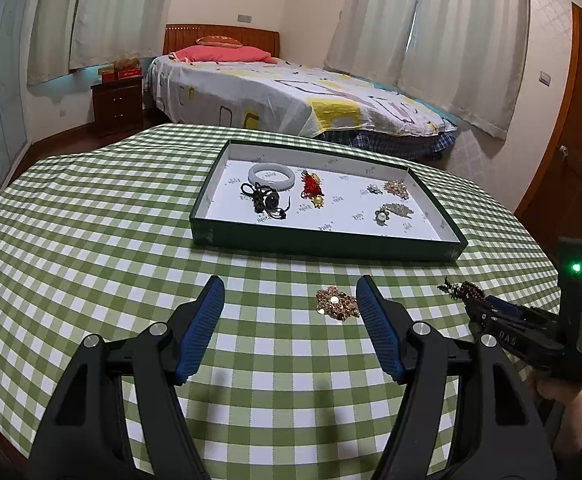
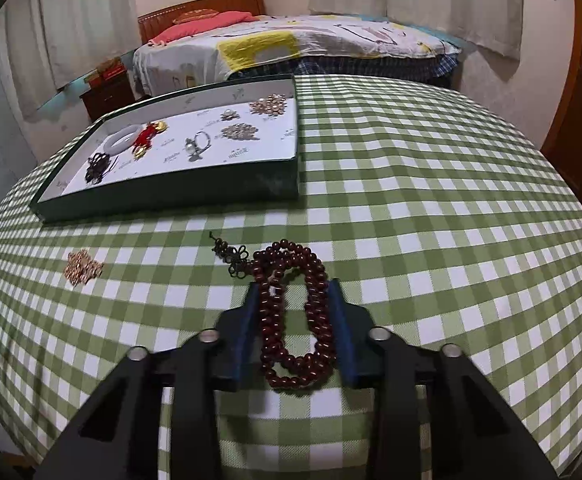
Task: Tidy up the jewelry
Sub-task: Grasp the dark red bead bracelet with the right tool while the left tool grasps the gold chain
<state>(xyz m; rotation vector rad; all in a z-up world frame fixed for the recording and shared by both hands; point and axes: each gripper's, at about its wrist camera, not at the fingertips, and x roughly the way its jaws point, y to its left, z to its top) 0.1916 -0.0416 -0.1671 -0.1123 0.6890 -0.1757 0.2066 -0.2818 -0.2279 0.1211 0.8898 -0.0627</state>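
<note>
dark red bead bracelet [image 2: 293, 312] lies coiled on the green checked tablecloth [image 2: 431, 208], sitting between the two blue pads of the right gripper [image 2: 295, 308]; jaws narrowed around the coil, pads look to press its sides, so likely gripped or about to be, beads not lifted as far as i can tell. knotted black cord end sticks out ahead toward the tray. gold flower brooch [image 1: 337, 303] also loose on the cloth, just beside the right pad of the left gripper [image 1: 291, 300], which hangs wide apart, holding nothing, touching nothing. dark green tray [image 1: 323, 246] sits further back on the table, well apart from both loose pieces. inside it already: pale bangle [image 1: 272, 175], black cord piece [image 1: 265, 199], red and gold charm [image 1: 313, 189], a few sparkly brooches [image 1: 396, 189] on the right side. progress judgement: most done, two pieces left, the beads and the gold brooch. beads look like the step in hand, brooch after. bed and curtains behind, not relevant.
</note>
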